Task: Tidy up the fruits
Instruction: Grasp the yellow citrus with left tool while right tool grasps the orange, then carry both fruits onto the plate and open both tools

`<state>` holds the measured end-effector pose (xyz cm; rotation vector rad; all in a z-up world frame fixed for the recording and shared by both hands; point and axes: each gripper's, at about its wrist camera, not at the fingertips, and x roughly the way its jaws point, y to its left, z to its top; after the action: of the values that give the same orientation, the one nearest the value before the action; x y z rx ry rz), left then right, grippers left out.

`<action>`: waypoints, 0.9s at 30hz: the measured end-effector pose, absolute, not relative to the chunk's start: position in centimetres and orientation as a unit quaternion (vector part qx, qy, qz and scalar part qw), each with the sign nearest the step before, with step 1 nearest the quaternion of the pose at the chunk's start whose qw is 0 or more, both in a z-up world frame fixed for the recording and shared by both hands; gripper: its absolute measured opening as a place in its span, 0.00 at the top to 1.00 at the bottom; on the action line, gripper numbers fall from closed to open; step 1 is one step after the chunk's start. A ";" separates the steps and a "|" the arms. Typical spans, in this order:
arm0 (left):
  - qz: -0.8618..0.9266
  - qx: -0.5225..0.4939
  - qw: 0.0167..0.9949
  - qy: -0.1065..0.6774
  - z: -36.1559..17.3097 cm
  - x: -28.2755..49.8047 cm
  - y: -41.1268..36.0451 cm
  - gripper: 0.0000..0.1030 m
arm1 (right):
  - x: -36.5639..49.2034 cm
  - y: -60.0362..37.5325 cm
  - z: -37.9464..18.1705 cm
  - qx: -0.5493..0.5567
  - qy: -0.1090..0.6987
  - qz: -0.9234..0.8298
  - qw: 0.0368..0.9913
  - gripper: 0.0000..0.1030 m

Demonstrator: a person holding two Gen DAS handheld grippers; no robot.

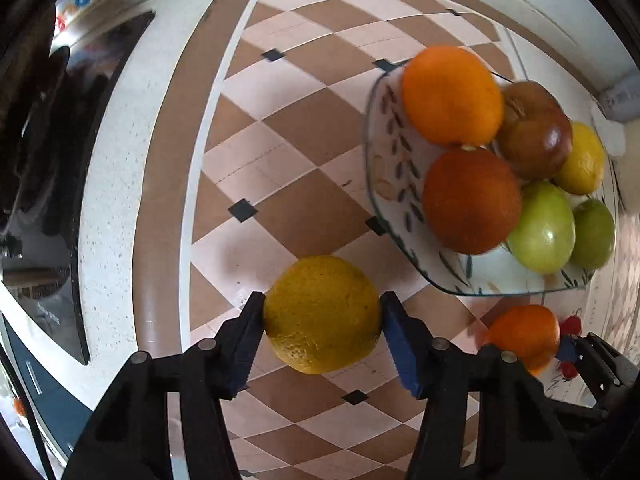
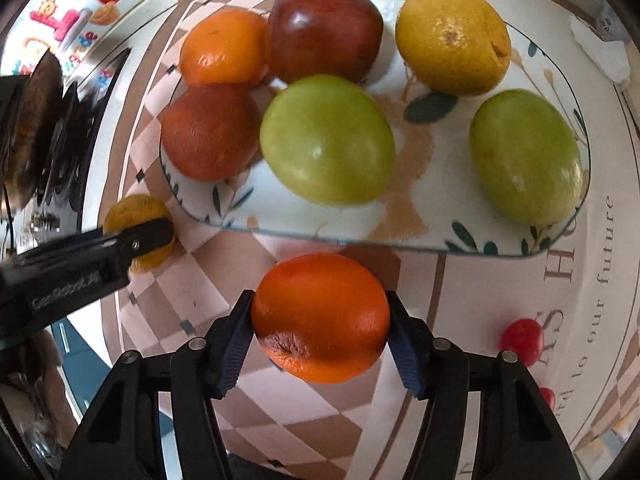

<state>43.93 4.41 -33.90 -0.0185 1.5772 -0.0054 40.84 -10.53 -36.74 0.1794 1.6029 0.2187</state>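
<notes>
My left gripper (image 1: 322, 312) is shut on a yellow citrus fruit (image 1: 322, 314), held above the checkered tablecloth, left of the glass plate (image 1: 380, 152). My right gripper (image 2: 320, 320) is shut on an orange (image 2: 320, 316) just in front of the plate's near rim (image 2: 320, 238). The plate holds two oranges (image 2: 222, 46), (image 2: 210, 132), a dark red apple (image 2: 324, 30), a yellow fruit (image 2: 452, 40) and two green apples (image 2: 326, 140), (image 2: 524, 156). The left gripper with its yellow fruit (image 2: 134, 210) shows at the left of the right wrist view. The right gripper's orange (image 1: 524, 334) shows in the left wrist view.
A black stovetop (image 1: 60, 140) lies left of the tablecloth on the white counter. A crumpled white tissue (image 2: 600, 48) lies behind the plate at the right. Red cherry prints (image 2: 522, 340) mark the cloth at the right.
</notes>
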 end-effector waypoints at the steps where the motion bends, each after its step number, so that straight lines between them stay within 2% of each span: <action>1: -0.005 -0.016 0.706 0.708 -33.7 43.4 4.2 0.46 | 40.4 -10.8 -36.3 0.080 0.718 0.100 0.684 0.37; 13: -0.040 -0.062 0.681 0.729 -33.8 37.0 1.8 0.46 | 37.0 -13.1 -36.7 0.093 0.731 0.108 0.667 0.37; 20: -0.044 -0.090 0.693 0.714 -30.7 38.7 1.7 0.46 | 36.5 -14.4 -35.6 0.127 0.722 0.107 0.672 0.38; 27: -0.040 -0.145 0.709 0.689 -27.4 44.2 3.4 0.46 | 38.6 -19.3 -30.8 0.191 0.671 0.089 0.711 0.37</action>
<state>44.21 3.43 -27.43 -0.3227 1.5294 -0.0890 38.62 -19.30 -30.83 0.4229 1.4884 0.1970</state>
